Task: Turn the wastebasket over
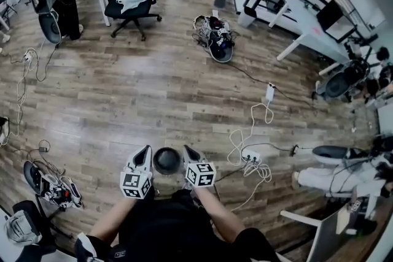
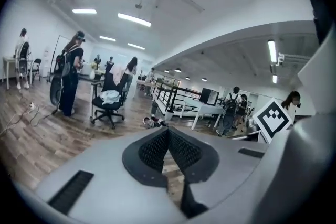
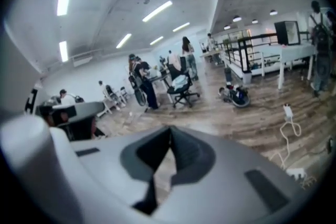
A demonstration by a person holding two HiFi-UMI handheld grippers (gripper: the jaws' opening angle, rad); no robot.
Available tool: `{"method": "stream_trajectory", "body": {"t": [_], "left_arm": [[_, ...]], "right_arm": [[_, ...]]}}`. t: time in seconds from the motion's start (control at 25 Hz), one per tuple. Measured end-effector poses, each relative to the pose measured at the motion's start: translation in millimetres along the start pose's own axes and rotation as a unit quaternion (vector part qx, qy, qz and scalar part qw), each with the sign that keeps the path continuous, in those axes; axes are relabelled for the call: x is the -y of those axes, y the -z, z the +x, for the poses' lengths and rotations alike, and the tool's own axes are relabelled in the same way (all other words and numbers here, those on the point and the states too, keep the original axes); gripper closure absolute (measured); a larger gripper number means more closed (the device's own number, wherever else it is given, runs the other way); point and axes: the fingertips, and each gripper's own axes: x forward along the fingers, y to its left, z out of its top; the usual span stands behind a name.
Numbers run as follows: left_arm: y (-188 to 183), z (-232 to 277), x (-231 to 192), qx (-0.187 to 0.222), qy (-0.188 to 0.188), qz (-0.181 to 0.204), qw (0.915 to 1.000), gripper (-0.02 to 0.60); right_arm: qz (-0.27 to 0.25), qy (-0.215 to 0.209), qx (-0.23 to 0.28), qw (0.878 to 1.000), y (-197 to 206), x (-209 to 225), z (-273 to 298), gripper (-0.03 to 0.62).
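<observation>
Low at the frame's centre, the black wastebasket stands on the wood floor, long axis vertical, seen end-on; which end faces up is unclear. Flanking it, the left gripper and right gripper have their jaws together, empty.

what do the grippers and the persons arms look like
The left hand-held gripper and the right hand-held gripper both have pale grey shells that taper to a point. Each carries a white cube printed with black square markers. Their inner pads are dark with a dimpled texture. The person wears a black top, and the forearms are uncovered.
</observation>
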Motion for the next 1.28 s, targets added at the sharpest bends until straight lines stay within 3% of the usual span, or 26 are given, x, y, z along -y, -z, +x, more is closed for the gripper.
{"method": "stream_trajectory", "body": {"t": [0.28,0.56,1.28], "left_arm": [[-57,-51,51,0.078,0.001,0.082,0.9936,0.549],[-72,-70,59,0.117,-0.018,0.065,0.9908,0.549],[-73,-64,56,0.119,-0.018,0.065,0.9906,0.549]], "right_arm": [[-0.036,0.0,0.082,0.996,-30,-28,-67,0.562],[-0.049,0.017,0.118,0.992,-33,-37,-98,0.562],[-0.058,0.021,0.128,0.99,-28,-45,-104,0.562]]}}
